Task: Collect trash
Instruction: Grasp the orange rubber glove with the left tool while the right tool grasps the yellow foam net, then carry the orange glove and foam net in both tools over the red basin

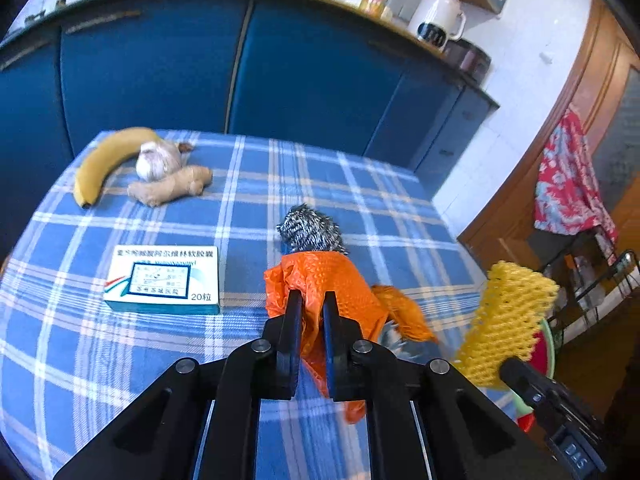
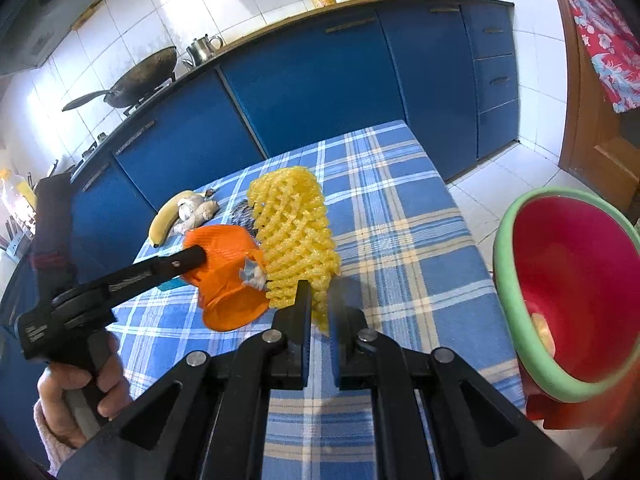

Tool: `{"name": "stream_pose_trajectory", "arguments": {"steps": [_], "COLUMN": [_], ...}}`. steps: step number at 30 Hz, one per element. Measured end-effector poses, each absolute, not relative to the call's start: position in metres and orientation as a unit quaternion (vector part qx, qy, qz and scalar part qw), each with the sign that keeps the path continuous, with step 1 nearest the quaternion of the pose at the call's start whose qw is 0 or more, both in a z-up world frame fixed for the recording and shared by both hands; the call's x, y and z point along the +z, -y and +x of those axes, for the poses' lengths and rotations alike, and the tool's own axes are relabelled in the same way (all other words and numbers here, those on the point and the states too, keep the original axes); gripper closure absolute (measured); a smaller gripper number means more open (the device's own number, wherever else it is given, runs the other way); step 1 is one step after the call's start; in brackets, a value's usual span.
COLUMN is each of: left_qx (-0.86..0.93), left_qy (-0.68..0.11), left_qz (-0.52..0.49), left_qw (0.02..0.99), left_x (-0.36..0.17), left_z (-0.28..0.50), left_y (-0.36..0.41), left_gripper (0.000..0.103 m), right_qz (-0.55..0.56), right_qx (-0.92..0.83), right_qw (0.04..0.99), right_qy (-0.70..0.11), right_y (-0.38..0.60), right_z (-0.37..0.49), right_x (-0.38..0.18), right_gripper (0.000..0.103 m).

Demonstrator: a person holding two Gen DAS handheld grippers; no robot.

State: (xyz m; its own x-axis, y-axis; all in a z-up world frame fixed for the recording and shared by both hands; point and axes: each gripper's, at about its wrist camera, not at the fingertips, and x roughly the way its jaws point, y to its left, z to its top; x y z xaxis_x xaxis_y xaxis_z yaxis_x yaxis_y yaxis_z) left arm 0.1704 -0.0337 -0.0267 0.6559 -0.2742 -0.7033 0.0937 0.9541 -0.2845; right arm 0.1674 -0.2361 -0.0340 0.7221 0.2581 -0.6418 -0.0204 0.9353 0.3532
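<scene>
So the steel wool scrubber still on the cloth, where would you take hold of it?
Take the steel wool scrubber across its rounded middle, from above: it is a springy ball with no handle. Come in from the far side, since the orange bag in the left claw hangs close in front of it.

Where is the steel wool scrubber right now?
In the left wrist view the steel wool scrubber lies mid-table on the checked tablecloth, just beyond the orange bag held in the left gripper.

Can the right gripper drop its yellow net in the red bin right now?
Probably yes. The right gripper is shut on the yellow net, and the red bin sits open just beside the table edge with nothing between them. It likely only has to swing over.
</scene>
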Motion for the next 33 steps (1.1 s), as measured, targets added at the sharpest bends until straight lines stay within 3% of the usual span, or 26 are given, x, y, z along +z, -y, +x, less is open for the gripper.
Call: {"name": "stream_pose_trajectory", "arguments": {"steps": [16, 33], "left_qx": [-0.144, -0.248], "left_qy": [-0.342, -0.328], "left_qz": [-0.089, -0.011], "left_qw": [0.924, 0.911], "left_x": [0.025, 0.031], "left_z": [0.126, 0.113], "left_y": [0.055, 0.165], "left_gripper": [0.094, 0.094], "right_qz": [0.181, 0.215], "right_qx": [0.047, -0.056], "right_qw": [0.926, 0.925], "right_qy": [-0.328, -0.310], "right_y": [0.264, 0.339], "right_z": [0.133, 0.093], "right_x": [-0.011, -0.009], "right_gripper": [0.093, 0.092]}}
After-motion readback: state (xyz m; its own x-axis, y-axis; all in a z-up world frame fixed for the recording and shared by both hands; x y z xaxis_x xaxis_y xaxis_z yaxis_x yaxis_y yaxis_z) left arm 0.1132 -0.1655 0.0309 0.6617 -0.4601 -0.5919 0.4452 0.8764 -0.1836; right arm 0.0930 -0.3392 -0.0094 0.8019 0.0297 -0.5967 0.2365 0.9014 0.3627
